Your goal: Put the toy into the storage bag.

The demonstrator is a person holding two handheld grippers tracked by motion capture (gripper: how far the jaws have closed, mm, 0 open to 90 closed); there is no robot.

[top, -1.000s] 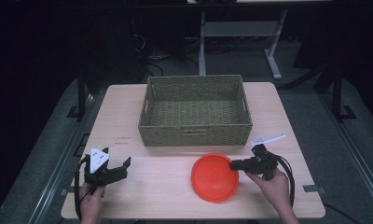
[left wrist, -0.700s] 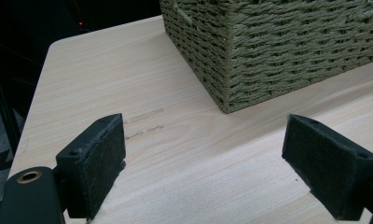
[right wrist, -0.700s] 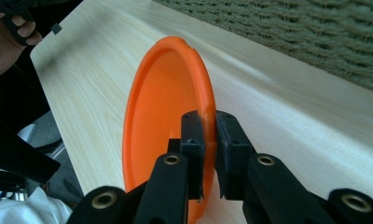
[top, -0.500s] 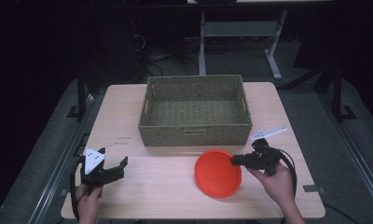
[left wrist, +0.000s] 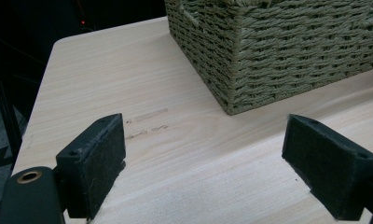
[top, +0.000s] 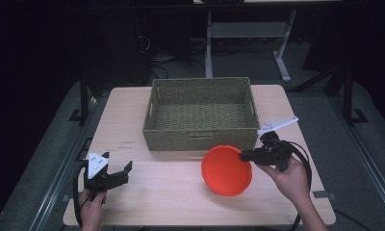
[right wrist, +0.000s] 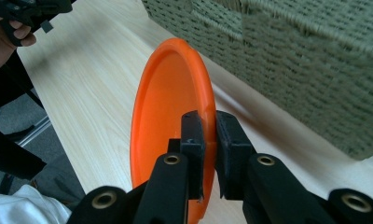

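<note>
Plate (top: 226, 170) pinched by right hand-held gripper (top: 244, 155).

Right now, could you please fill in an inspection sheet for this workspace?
Surface: pale wooden table, faint marks near its left side.
Job's things: orange plate, tilted and lifted off the table, clamped at its rim; woven basket behind it, nothing seen inside.
Clutter: nothing seen.
Grippers: right claw shut on the plate's rim; left claw open, low over the table near its left front corner, nothing between its jaws.
Cables: a black cable loops from the right claw.
Surroundings: dark room, grey floor, a metal stand behind the table.
</note>
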